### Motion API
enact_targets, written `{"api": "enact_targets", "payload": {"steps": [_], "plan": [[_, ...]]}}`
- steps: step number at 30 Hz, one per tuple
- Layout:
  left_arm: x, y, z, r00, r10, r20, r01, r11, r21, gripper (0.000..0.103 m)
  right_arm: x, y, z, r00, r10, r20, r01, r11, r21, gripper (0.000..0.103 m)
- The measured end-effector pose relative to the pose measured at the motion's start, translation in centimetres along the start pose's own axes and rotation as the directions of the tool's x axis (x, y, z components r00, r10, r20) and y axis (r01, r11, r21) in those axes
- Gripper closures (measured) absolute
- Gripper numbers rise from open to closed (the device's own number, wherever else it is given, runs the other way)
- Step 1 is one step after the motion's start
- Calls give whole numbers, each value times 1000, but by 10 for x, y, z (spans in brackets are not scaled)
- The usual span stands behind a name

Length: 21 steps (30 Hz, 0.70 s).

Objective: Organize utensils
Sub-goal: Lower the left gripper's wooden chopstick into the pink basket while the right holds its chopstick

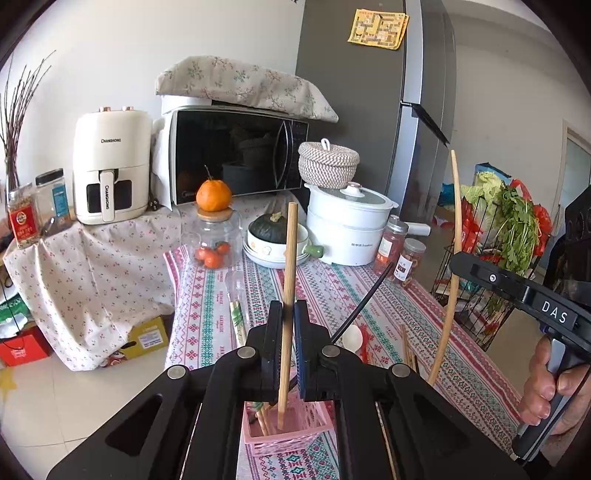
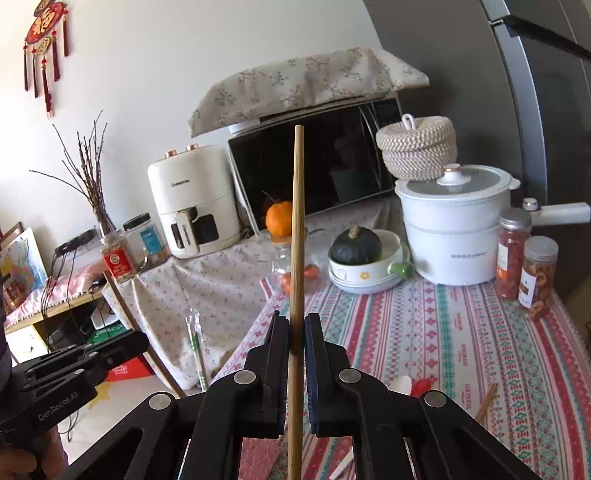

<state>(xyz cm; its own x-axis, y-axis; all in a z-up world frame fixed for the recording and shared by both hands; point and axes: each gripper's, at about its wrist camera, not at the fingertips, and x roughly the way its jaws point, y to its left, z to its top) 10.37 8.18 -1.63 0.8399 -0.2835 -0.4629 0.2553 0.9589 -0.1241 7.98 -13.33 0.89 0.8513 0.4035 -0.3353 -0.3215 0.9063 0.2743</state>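
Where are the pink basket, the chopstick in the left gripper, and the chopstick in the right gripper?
pink basket (image 1: pixel 317 428): left wrist view, woven front rim.
left gripper's chopstick (image 1: pixel 290 258): left wrist view, upper shaft.
right gripper's chopstick (image 2: pixel 297 221): right wrist view, upper shaft.

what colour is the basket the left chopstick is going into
Pink, a woven-look basket; clearest in the left wrist view.

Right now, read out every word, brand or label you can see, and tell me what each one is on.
"CHANGHONG": front of the white air fryer, and again on its handle.
"DAS": the right gripper, on its body.
"GenRobot.AI": the left gripper, on its body.
Too small or blurred: white cooker lettering, red-labelled jar, spice jars, tablecloth print, yellow paper on the fridge.
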Motion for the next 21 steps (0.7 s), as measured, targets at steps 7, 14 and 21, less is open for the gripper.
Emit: {"api": "enact_targets", "payload": {"steps": [7, 14, 21], "plan": [[0, 7, 0, 999, -14, -39, 13, 999, -42, 64, 8, 21, 0, 999, 34, 39, -33, 999, -22, 96], [-19, 21, -2, 992, 80, -95, -85, 995, -52, 54, 21, 43, 0, 996, 50, 69, -48, 998, -31, 96], [-15, 52, -17, 971, 129, -203, -151, 984, -94, 51, 33, 69, -3, 993, 48, 104, -43, 997, -57, 96]]}}
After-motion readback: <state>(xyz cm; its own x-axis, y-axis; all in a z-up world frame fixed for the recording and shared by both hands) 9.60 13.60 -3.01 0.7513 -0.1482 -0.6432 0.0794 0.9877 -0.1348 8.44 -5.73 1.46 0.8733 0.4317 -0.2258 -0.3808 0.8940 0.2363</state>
